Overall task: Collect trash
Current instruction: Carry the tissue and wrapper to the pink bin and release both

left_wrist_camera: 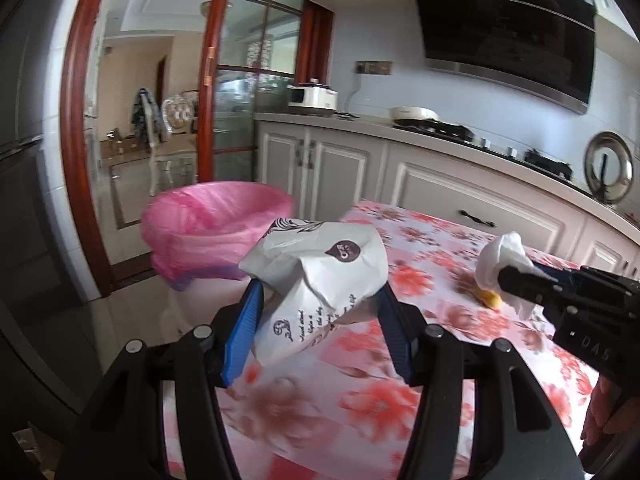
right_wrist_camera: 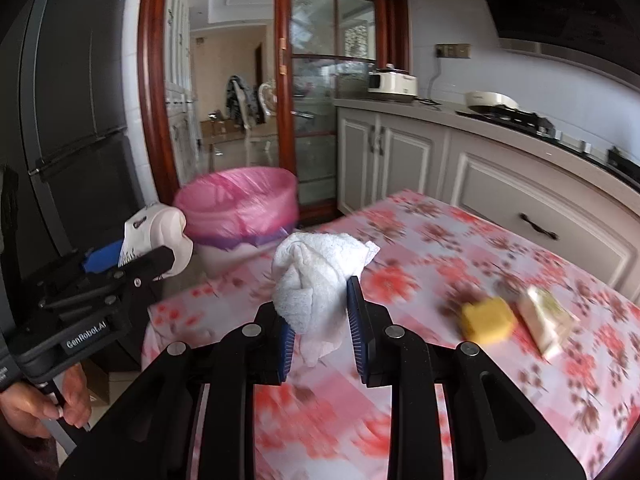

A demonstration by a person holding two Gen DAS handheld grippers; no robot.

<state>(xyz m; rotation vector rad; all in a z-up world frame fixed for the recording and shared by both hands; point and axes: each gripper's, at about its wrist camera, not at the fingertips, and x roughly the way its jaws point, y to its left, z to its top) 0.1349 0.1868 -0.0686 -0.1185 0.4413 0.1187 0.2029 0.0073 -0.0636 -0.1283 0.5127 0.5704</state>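
Reference landmark: the trash bin (left_wrist_camera: 218, 236), a white container lined with a pink bag, standing on the floor just beyond the near-left corner of the table (left_wrist_camera: 420, 344).

Left gripper (left_wrist_camera: 320, 300): its blue fingers (left_wrist_camera: 246, 316) are clamped on a crumpled white printed bag (left_wrist_camera: 320, 276). The bag is lifted off the floral tablecloth and hangs at the table edge, just short of the bin rim (not yet over the opening). In the right wrist view the same gripper (right_wrist_camera: 132, 256) and bag (right_wrist_camera: 160, 236) appear immediately left of the bin (right_wrist_camera: 240, 204).

Right gripper (right_wrist_camera: 320, 312): its blue fingers (right_wrist_camera: 356, 320) are closed to a narrow gap on a wadded white paper towel (right_wrist_camera: 316, 280), which stands up between them with a tail hanging below. The wad is held above the table (right_wrist_camera: 440, 240), on the side of the bin facing the cabinets. The left wrist view shows this gripper (left_wrist_camera: 506, 280) and the towel (left_wrist_camera: 500, 260) to the right of the bin.

Items on the tablecloth, farther from the bin than the right gripper:
- a yellow block (right_wrist_camera: 486, 320) (motion-blurred);
- a cream wrapper (right_wrist_camera: 546, 320), just beside the block on the side away from the bin.
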